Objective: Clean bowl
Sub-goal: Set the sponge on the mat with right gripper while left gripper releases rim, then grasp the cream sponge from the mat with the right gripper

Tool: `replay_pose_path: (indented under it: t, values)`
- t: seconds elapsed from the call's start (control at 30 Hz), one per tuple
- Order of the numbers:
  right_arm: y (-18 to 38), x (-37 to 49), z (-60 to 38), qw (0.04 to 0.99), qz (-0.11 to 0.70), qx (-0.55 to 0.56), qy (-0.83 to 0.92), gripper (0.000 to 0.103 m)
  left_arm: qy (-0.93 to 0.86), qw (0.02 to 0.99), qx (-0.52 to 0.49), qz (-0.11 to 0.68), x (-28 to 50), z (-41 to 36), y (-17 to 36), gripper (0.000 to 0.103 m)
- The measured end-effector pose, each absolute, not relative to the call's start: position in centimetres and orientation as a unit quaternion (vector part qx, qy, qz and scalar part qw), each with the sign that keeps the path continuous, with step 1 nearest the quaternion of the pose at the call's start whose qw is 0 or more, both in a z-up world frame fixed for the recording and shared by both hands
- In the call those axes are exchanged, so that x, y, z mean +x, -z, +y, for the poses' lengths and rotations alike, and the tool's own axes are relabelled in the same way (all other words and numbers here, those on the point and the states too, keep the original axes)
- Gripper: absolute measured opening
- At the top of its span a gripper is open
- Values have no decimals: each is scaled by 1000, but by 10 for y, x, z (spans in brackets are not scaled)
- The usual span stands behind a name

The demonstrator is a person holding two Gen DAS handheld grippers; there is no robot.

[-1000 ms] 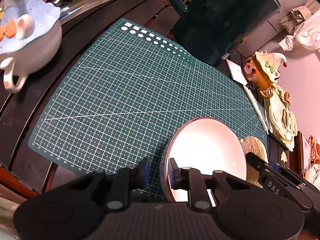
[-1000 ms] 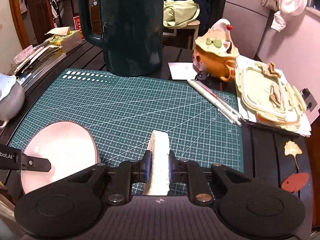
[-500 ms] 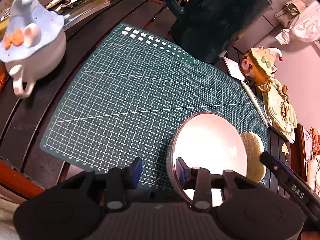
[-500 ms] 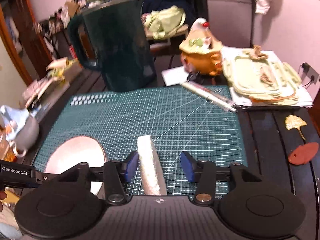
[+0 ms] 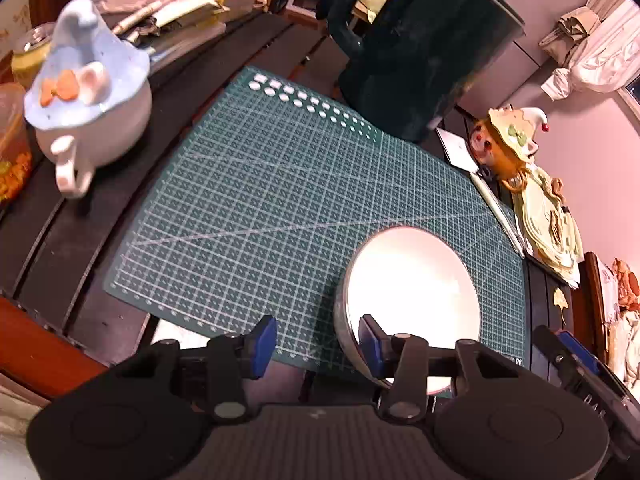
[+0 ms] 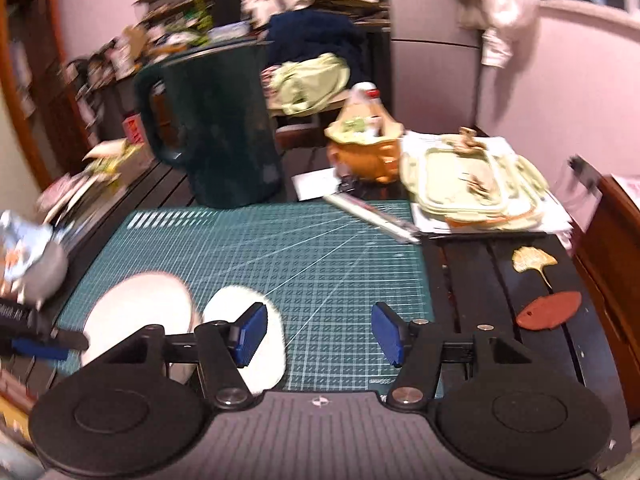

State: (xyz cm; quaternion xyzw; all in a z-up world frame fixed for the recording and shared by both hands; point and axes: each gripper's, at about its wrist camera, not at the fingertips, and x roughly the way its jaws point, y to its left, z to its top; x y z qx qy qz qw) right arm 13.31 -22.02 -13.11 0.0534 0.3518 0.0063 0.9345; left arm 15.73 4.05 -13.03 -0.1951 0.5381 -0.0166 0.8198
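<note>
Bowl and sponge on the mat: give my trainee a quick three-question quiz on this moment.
1. True or false: the right hand-held gripper is clamped on the sponge.
2. What does the bowl rest on: A) green cutting mat, B) bare table, C) dark green jug?
3. Which side of the bowl does the sponge lie on in the right wrist view?

Key: 1 false, its jaws have just been opening and the sponge lies flat; 2 A; 3 its right.

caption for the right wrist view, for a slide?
Right hand-held gripper, jaws just opened, empty above the cutting mat; sponge lies flat beside the bowl.
</note>
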Motion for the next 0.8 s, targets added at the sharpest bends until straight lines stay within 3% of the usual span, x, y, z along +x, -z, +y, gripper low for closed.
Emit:
replay_pose_path:
  t: [0.1, 0.43, 0.7, 0.8]
  values:
    - [132, 127, -211, 935, 351, 39, -39, 71, 20, 816, -199, 542, 158, 41, 131, 44]
    - [158, 121, -152, 904, 385, -170, -68, 71, 23, 811, -207, 547, 161, 41, 134, 44]
    - [184, 129, -134, 880, 396, -255, -62, 52, 26, 810, -204, 550, 160, 38, 134, 44]
    - [190, 138, -137, 880, 396, -257, -59, 51, 26, 809, -203, 551, 160, 37, 135, 44]
